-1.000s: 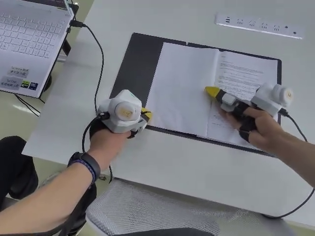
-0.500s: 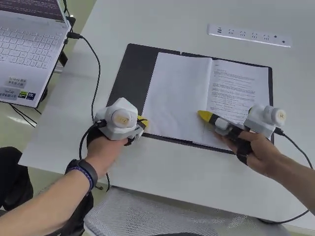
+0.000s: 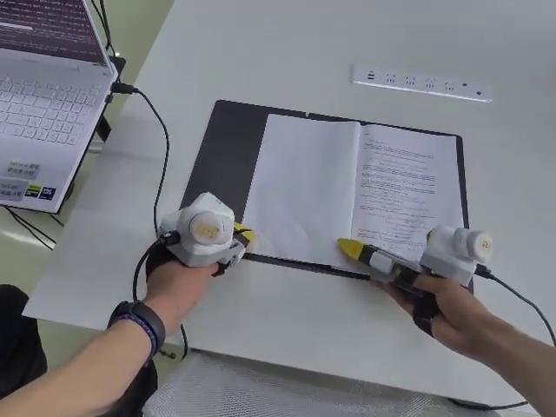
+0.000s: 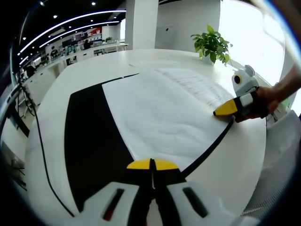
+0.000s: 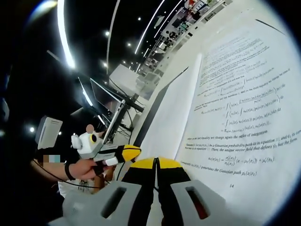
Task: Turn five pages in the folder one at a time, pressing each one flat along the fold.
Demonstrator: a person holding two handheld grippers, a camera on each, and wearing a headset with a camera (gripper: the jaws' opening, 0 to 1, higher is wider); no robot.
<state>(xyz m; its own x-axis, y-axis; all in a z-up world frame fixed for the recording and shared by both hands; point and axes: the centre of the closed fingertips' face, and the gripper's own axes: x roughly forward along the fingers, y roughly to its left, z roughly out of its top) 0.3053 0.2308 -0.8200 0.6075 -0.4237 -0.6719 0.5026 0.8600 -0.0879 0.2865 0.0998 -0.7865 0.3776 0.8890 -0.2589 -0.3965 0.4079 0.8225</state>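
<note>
A black folder lies open on the white table. A blank white page is turned to the left, and a printed page lies on the right. My right gripper is shut, its yellow tip at the bottom end of the fold, by the folder's near edge. The right gripper view has the shut jaws low over the printed page. My left gripper is shut and empty, resting at the folder's near left corner, just short of the blank page. The right gripper appears across the paper there.
An open laptop stands at the far left, with a black cable running past the folder's left side. A white power strip lies behind the folder. The table's near edge is close below both hands.
The right gripper has slid down the fold from mid-page to the folder's near edge. The left gripper has stayed at the near left corner. The head camera has shifted.
</note>
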